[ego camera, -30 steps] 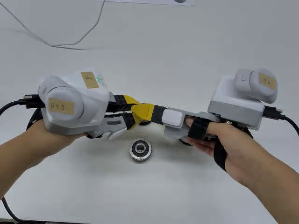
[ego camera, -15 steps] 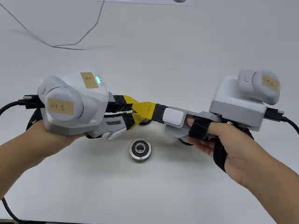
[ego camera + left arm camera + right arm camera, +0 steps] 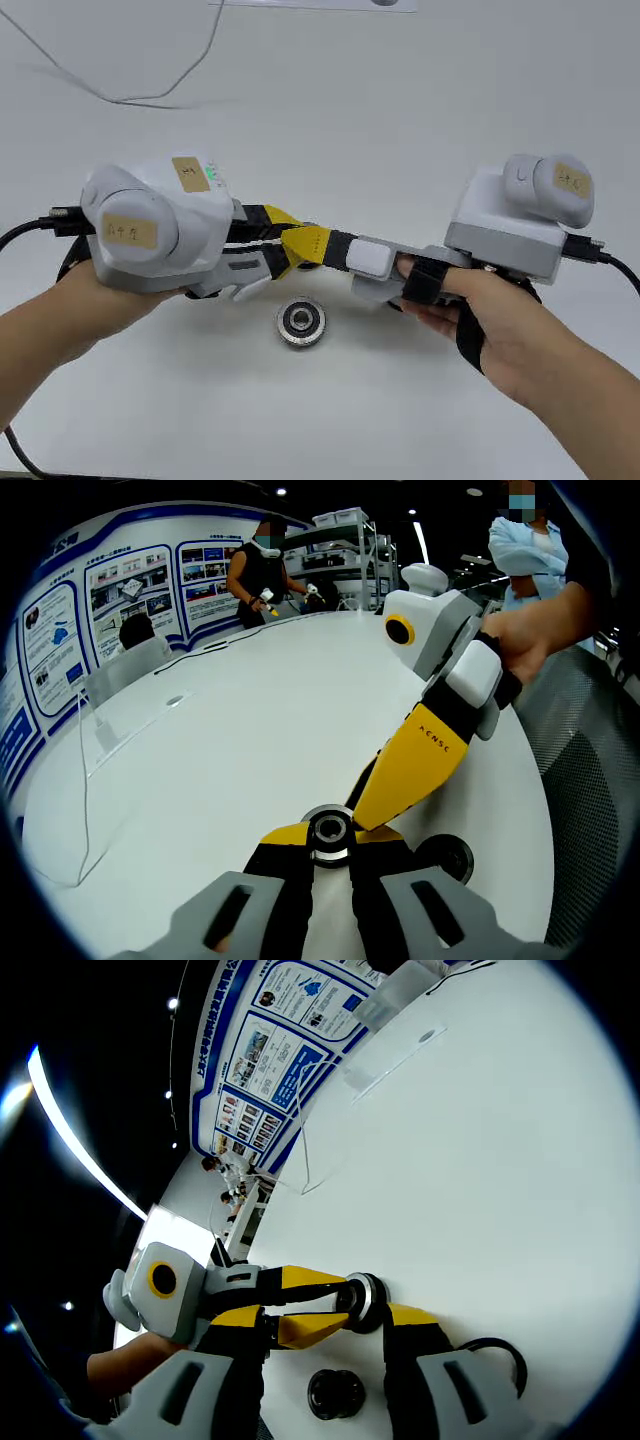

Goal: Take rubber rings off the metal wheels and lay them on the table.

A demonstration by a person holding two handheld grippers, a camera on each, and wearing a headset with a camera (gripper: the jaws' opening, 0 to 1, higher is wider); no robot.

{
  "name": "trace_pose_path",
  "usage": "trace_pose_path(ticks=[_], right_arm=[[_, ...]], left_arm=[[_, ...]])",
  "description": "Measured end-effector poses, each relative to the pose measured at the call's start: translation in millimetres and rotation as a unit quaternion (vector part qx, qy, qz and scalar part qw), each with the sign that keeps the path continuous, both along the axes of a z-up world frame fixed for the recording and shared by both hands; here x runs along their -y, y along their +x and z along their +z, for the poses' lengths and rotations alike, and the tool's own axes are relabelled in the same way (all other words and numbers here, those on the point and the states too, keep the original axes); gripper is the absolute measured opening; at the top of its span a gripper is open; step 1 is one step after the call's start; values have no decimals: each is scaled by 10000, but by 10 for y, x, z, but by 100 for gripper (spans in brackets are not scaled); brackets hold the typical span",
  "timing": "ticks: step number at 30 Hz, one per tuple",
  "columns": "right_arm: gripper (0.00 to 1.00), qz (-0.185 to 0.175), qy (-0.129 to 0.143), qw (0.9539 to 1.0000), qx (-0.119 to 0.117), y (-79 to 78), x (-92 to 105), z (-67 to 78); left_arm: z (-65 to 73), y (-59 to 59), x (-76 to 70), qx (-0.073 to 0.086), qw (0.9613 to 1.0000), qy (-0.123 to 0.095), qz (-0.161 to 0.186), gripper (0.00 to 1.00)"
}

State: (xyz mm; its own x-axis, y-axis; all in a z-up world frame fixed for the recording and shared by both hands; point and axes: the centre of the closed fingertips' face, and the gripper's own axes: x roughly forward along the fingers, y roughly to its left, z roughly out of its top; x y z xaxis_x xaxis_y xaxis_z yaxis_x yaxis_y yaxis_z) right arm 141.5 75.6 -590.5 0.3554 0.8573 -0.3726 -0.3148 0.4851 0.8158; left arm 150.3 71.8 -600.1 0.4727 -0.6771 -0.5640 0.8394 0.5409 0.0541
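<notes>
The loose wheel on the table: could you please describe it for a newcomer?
On the white table, the left gripper and right gripper meet tip to tip. Just nearer the person lies a metal wheel, flat and untouched, unlike the pinched wheel between the jaws.

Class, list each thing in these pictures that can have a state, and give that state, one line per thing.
left gripper: shut on the held wheel.
right gripper: jaws at the held wheel, grip unclear.
held wheel: between the two grippers' jaws.
second wheel: lying flat on the table, untouched.
black ring: loose, lying flat on the table.
</notes>
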Motion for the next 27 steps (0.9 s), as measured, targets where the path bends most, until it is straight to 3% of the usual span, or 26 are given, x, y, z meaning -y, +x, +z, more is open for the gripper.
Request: trace_pose_path(ticks=[18, 22, 27], right_arm=[[50, 47, -1, 10000, -38, -92, -27, 35], [50, 118, 63, 9998, -136, -133, -52, 39], [50, -23, 88, 9999, -110, -124, -50, 37]], left_arm=[[-1, -10, -1, 2, 10000, 25, 3, 13], [-2, -8, -2, 4, 10000, 25, 4, 13], [-4, -5, -3, 1, 10000, 17, 12, 13]])
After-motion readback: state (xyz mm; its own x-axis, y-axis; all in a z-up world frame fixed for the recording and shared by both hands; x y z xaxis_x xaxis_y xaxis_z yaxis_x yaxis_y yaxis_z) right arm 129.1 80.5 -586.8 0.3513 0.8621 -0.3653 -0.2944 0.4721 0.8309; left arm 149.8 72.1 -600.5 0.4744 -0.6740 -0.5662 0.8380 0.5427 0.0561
